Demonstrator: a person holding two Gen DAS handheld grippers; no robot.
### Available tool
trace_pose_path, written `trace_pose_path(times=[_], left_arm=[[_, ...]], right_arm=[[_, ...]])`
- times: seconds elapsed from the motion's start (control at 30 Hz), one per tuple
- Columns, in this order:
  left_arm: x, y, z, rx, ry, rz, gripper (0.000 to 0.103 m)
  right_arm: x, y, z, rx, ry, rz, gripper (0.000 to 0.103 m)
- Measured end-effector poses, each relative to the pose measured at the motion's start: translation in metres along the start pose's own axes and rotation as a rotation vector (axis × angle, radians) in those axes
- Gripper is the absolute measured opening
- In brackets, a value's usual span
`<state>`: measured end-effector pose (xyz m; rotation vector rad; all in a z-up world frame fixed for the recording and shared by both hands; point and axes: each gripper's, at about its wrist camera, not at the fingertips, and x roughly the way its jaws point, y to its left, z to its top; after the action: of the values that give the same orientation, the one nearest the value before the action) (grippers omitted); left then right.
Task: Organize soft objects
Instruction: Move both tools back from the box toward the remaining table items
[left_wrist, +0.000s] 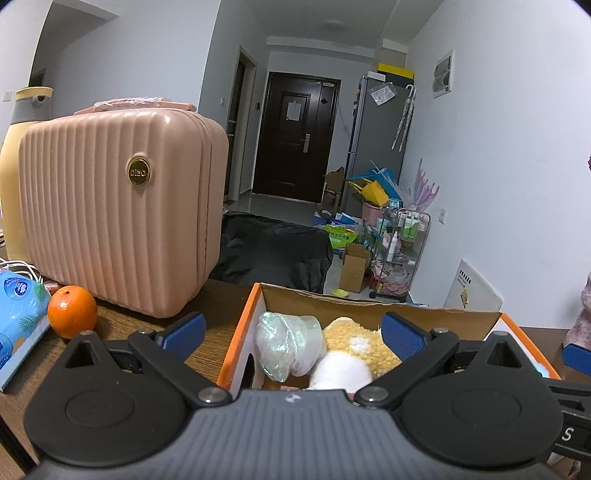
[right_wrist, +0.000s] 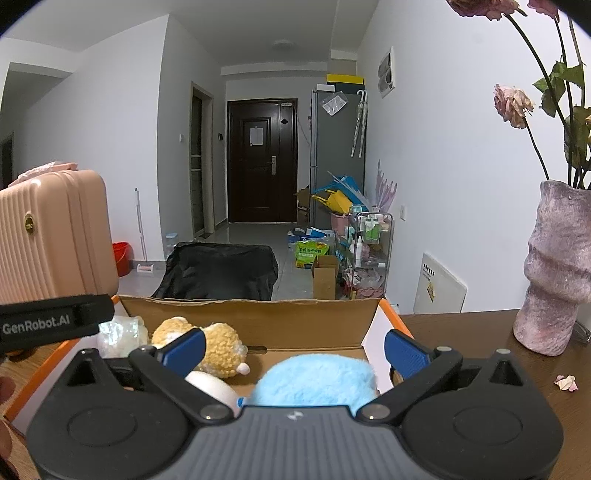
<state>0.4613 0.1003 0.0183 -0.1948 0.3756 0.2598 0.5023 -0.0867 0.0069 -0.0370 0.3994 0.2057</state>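
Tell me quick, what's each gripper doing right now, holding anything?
Left gripper: open, holding nothing, over the cardboard box.
Right gripper: open, holding nothing, above the blue plush.

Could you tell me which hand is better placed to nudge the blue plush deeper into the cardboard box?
The right. Its tongs stand open directly over the blue plush in the cardboard box, while the left tongs hover over the bagged item and yellow plush.

White plush (left_wrist: 341, 373) half hidden behind left gripper body; blue plush (right_wrist: 314, 380) lower part covered likewise; tissue pack (left_wrist: 18, 325) cut by edge; bagged item (left_wrist: 288, 343) possibly fabric.
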Motion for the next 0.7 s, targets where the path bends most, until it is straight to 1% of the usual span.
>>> trace_pose_path(times=[0.37, 0.53, 0.7], left_arm=[[0.0, 0.0, 0.0, -0.001, -0.002, -0.001, 0.103], [-0.002, 0.001, -0.001, 0.008, -0.004, -0.004, 0.103], [-0.008, 0.004, -0.004, 0.017, -0.007, -0.006, 0.103]], right_arm=[[-0.002, -0.001, -0.001, -0.001, 0.0, 0.002, 0.103], [-0.004, -0.005, -0.003, 0.024, 0.018, 0.03, 0.103], [-0.012, -0.004, -0.006, 0.013, 0.016, 0.037, 0.103]])
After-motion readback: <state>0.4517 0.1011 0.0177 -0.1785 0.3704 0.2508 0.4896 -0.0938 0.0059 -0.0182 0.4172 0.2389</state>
